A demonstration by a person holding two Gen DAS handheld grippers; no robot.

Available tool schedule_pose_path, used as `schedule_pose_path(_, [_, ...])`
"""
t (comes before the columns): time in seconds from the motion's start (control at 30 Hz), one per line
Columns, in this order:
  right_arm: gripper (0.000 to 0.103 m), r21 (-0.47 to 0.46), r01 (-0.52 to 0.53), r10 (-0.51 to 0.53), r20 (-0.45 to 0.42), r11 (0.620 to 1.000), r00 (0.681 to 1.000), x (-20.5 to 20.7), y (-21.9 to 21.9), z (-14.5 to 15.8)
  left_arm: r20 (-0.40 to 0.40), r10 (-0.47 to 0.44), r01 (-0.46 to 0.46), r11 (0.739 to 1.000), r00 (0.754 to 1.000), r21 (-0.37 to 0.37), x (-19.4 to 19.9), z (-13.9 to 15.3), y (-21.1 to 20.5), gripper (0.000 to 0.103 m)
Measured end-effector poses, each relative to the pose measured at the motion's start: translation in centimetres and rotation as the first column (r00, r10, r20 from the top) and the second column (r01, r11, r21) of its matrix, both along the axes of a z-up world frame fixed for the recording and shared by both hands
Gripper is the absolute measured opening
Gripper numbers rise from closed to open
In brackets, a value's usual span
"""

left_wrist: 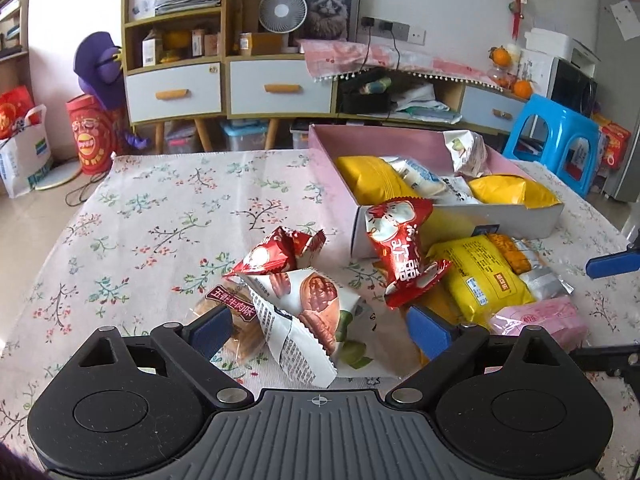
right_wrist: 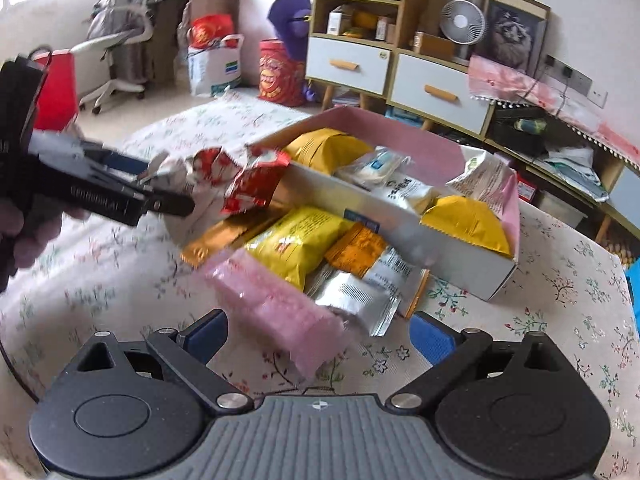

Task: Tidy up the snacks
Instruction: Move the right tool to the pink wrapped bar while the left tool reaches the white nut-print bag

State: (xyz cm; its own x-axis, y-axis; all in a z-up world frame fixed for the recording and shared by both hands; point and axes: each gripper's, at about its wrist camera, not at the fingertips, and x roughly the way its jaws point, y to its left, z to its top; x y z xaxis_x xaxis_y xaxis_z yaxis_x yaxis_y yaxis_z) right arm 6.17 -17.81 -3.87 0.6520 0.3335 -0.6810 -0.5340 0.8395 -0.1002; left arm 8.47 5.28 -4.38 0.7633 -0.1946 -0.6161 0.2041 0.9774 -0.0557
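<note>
While both hand-held grippers, left (left_wrist: 318, 330) and right (right_wrist: 318, 334), gape empty, the light, crinkly walnut packet (left_wrist: 310, 308) probably wants pinching mid-body.

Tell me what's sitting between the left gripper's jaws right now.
In the left wrist view, the white walnut snack packet lies between the open jaws of the left gripper, untouched by either pad. A beef-flavour biscuit pack sits by the left jaw.

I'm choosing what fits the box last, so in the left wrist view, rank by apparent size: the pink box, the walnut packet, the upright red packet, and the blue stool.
1. pink box
2. walnut packet, inflated by nearness
3. and 4. unsure: blue stool and upright red packet look alike; the stool is much farther.
</note>
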Motion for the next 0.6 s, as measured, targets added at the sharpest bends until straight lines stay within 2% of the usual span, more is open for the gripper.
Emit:
schedule_pose_path(0.3, [0.088,-0.042,-0.075,0.075,0.001,0.996,0.997,-0.4,1.6,-0.7,-0.004,0.065,-0.065,0.996,0.998,0.054,0.2,-0.4,-0.2,0.095])
schedule_pose_path(0.47, [0.087,-0.039,-0.075,0.075,-0.009,0.996,0.997,-0.3,2.2,-1.1,-0.094,0.104,-0.106,0.994,0.990,-0.007,0.6,-1.0,0.8,0.094])
schedule_pose_path(0.6, [0.086,-0.025,-0.083,0.082,-0.022,0.996,0.996,-0.4,2.4,-1.1,-0.114,0.117,-0.122,0.992,0.987,-0.038,0.5,-1.0,1.4,0.091])
